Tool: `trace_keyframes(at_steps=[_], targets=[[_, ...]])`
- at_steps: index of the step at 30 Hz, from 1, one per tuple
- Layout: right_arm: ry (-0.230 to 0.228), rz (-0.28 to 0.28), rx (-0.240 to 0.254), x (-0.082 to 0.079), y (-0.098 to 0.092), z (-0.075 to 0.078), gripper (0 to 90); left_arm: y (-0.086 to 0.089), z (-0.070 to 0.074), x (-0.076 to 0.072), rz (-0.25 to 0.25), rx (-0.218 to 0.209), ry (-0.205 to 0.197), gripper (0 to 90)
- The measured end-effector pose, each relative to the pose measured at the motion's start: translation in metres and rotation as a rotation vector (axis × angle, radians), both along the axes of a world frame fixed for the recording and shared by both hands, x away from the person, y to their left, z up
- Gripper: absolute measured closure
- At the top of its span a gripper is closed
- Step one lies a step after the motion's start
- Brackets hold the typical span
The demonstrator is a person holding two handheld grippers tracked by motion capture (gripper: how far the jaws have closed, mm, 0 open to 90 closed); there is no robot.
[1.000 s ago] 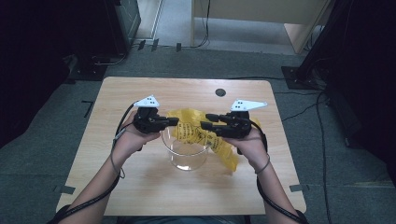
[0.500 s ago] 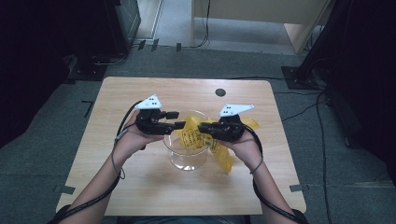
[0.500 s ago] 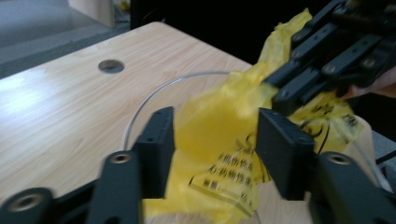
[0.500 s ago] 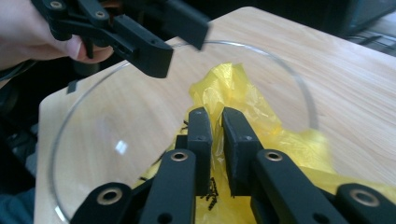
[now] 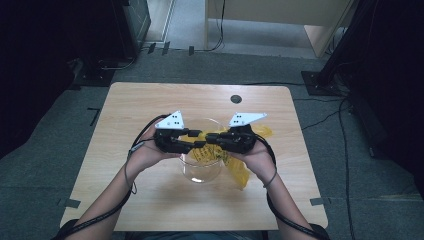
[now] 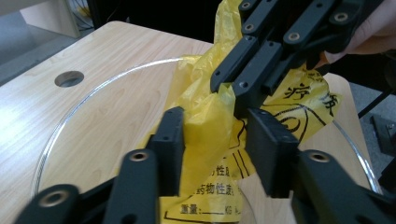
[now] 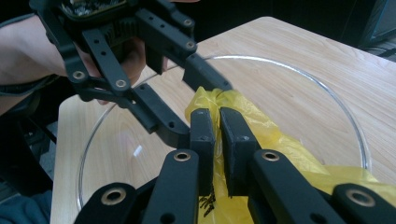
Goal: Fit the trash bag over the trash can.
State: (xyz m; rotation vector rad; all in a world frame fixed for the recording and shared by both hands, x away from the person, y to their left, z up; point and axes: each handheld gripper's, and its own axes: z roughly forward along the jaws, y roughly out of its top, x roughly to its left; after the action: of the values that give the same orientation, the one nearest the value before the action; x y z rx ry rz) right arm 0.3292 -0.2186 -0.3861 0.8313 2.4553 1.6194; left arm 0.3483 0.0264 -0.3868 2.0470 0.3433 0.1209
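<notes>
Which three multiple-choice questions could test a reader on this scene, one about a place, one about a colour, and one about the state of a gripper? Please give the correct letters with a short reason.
1. Where does the glass bowl stand?
A. on the wooden table
B. on the grey floor
C. on a chair

2. What colour is the plastic bag?
A. blue
B. yellow with black print
C. plain white

3. How does the right gripper stand?
A. wide open and holding nothing
B. shut on the bowl's rim
C. shut on a fold of the bag

Answers:
1 A, the high view shows the bowl on the table between the two hands.
2 B, the left gripper view shows yellow film with black characters.
3 C, the right gripper view shows its pads pressed on the yellow film.
</notes>
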Motion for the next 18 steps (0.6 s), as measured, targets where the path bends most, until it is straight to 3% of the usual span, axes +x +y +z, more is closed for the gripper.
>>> trace_keyframes(at_steps=[5,8,13,18], targets=[[0.006,-0.004,0.017,0.0,0.0,0.001,84.5,-0.001,0.001,-0.001,0.011,0.018,0.017,80.5],[0.009,-0.009,0.027,0.0,-0.001,0.002,79.3,0.001,0.003,0.0,0.029,0.02,0.023,86.7],[0.001,-0.037,0.076,0.001,-0.013,0.009,67.9,0.012,0.004,0.007,0.084,0.0,0.065,88.4],[-0.018,-0.103,0.109,0.002,-0.034,0.016,60.1,0.021,0.004,0.012,0.118,-0.034,0.106,88.7]])
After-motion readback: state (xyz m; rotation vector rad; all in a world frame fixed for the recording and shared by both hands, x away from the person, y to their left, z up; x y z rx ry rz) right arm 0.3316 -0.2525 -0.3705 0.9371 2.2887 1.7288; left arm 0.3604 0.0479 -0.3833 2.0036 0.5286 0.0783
